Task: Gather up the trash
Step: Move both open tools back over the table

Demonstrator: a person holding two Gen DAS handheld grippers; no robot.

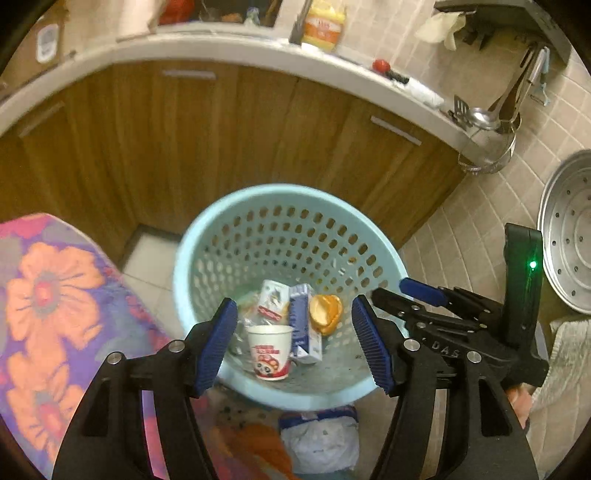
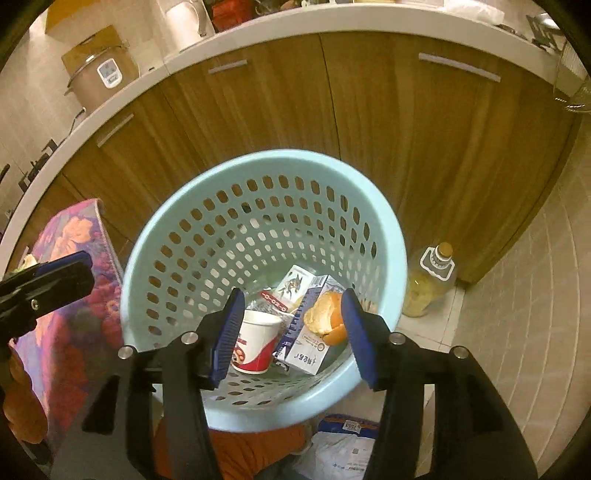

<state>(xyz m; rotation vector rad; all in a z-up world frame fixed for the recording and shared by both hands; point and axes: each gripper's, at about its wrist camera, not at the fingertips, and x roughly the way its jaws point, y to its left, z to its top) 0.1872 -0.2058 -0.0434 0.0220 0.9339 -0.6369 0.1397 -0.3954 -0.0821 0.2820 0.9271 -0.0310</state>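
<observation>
Pale blue perforated basket (image 1: 291, 291) at centre of left wrist view, standing on tiled floor (image 1: 461, 236) in front of wooden cabinets (image 1: 229, 140). Inside, on basket bottom: paper cup (image 1: 270, 350) with red print, upright; blue carton (image 1: 303, 325) touching cup; small white box (image 1: 274, 298) behind cup; orange peel (image 1: 325, 312) beside carton. Left gripper (image 1: 294, 345) above basket, tongs apart, holding nothing. Right gripper (image 1: 413, 295) visible at right, beside basket rim; state of its tongs not readable from this angle. Floral cloth (image 1: 55, 302) at left. White bag (image 1: 321, 443) on floor below basket. Steel tray (image 1: 569, 232) against right wall.

Same basket (image 2: 258, 229) in right wrist view, cabinets (image 2: 406, 122) behind. Cup (image 2: 256, 341), carton (image 2: 306, 339), box (image 2: 293, 286) and peel (image 2: 327, 317) lying together at bottom, peel resting on carton. Right gripper (image 2: 293, 332) over basket, tongs apart, empty. Left gripper (image 2: 44, 280) at left edge. Oil bottle (image 2: 430, 280) on floor, just right of basket. Rice cooker (image 2: 101, 79) on counter (image 2: 332, 22).
</observation>
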